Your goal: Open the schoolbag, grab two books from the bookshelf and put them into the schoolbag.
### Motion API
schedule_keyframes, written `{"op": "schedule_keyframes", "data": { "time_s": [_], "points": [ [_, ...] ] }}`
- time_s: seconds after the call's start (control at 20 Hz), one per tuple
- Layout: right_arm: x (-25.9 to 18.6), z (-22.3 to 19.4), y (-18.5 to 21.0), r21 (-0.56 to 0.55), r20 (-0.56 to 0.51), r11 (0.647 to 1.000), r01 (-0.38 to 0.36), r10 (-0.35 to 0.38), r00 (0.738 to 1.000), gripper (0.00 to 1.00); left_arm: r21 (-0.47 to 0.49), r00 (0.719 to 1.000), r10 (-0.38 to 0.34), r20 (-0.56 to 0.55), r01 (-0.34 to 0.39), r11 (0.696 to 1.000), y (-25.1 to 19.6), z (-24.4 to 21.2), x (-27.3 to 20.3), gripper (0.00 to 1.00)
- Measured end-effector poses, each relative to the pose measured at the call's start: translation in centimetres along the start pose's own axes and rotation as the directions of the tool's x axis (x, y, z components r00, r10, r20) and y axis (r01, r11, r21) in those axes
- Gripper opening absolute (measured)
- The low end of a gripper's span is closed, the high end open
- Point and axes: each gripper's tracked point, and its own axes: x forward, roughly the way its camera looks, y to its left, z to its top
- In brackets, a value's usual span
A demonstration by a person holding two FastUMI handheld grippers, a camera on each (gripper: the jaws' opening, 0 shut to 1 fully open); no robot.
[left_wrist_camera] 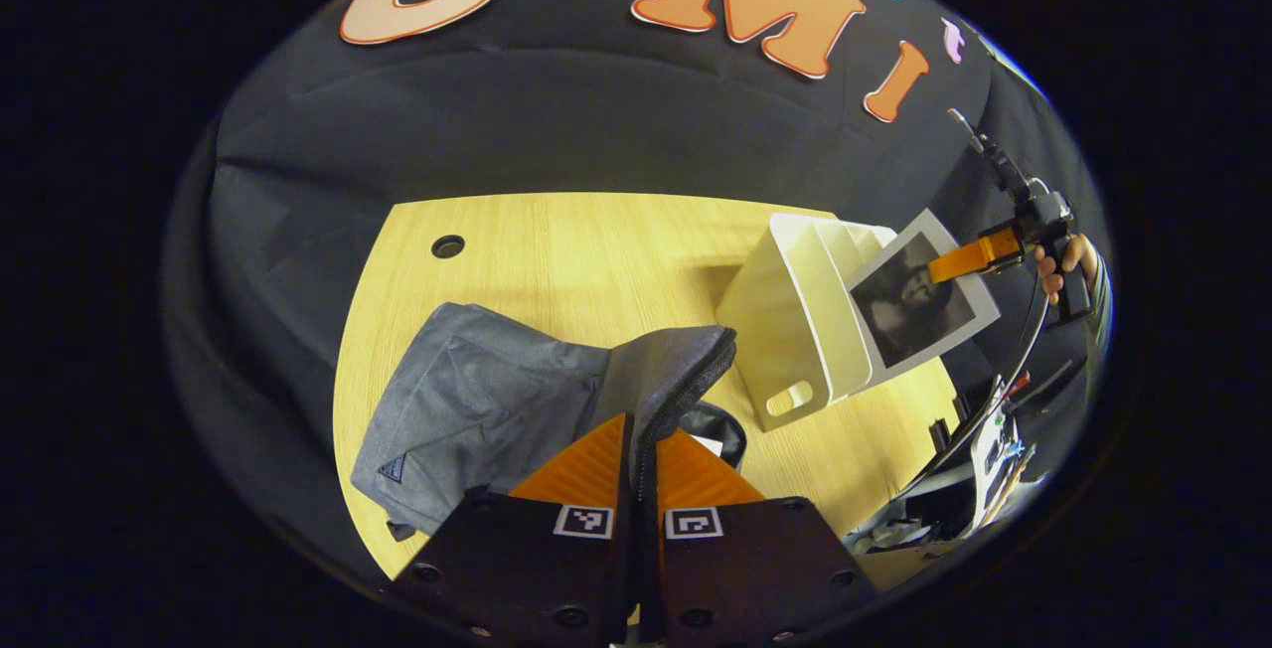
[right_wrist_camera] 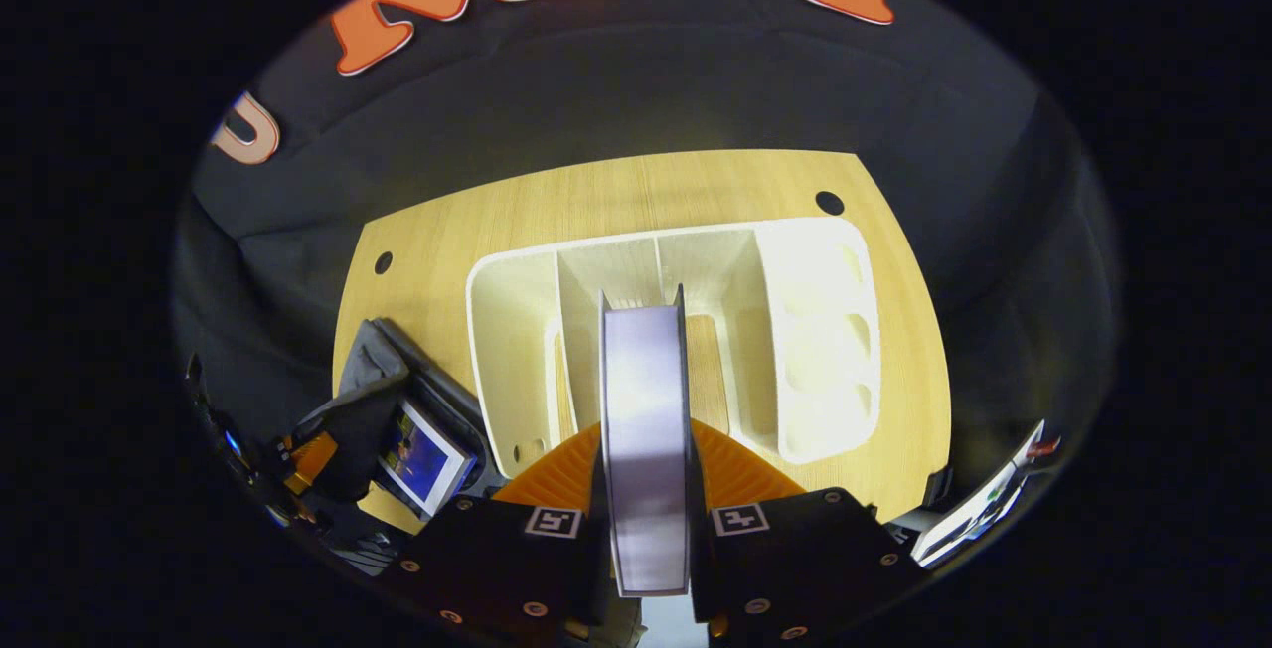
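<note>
The grey schoolbag (left_wrist_camera: 477, 400) lies on the wooden table (left_wrist_camera: 556, 241). My left gripper (left_wrist_camera: 641, 429) is shut on its zippered flap (left_wrist_camera: 666, 360) and holds the flap up. To the right stands the white bookshelf (left_wrist_camera: 795, 330). Above it hangs a white-bordered book with a dark picture (left_wrist_camera: 919, 300), gripped at its top corner by my right gripper (left_wrist_camera: 969, 258), which a hand (left_wrist_camera: 1068, 265) holds. In the right gripper view this book (right_wrist_camera: 644, 370) is edge-on between the fingers of the right gripper (right_wrist_camera: 646, 431), over the bookshelf (right_wrist_camera: 815, 330). Another book with a blue cover (right_wrist_camera: 422, 459) sits inside the open schoolbag (right_wrist_camera: 368, 360), beside the left gripper (right_wrist_camera: 308, 459).
Two round cable holes (right_wrist_camera: 829, 202) sit near the table's far edge. Loose papers and cables (left_wrist_camera: 994, 439) crowd the area past the table's right side. The black cloth wall hangs close behind the table.
</note>
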Motion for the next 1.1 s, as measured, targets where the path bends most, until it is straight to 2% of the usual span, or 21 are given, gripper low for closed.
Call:
{"op": "schedule_keyframes", "data": {
  "time_s": [0.2,0.85,1.1],
  "points": [
    [-2.7,-2.7,0.1,0.054,0.030,0.998,0.018,-0.020,0.999,0.33,0.031,0.999,-0.047,-0.004,0.047,0.998,0.1,-0.1,0.0,0.05],
    [-7.5,-13.1,2.8,0.264,0.054,0.964,-0.016,0.002,0.999,0.33,0.143,0.990,-0.140,-0.031,0.143,0.979,0.4,-1.1,-0.7,0.05],
    [-8.3,-15.7,5.0,0.333,0.092,0.939,-0.091,0.064,0.994,0.33,0.173,0.986,-0.161,-0.037,0.165,0.971,0.3,-0.8,-0.7,0.05]
  ]
}}
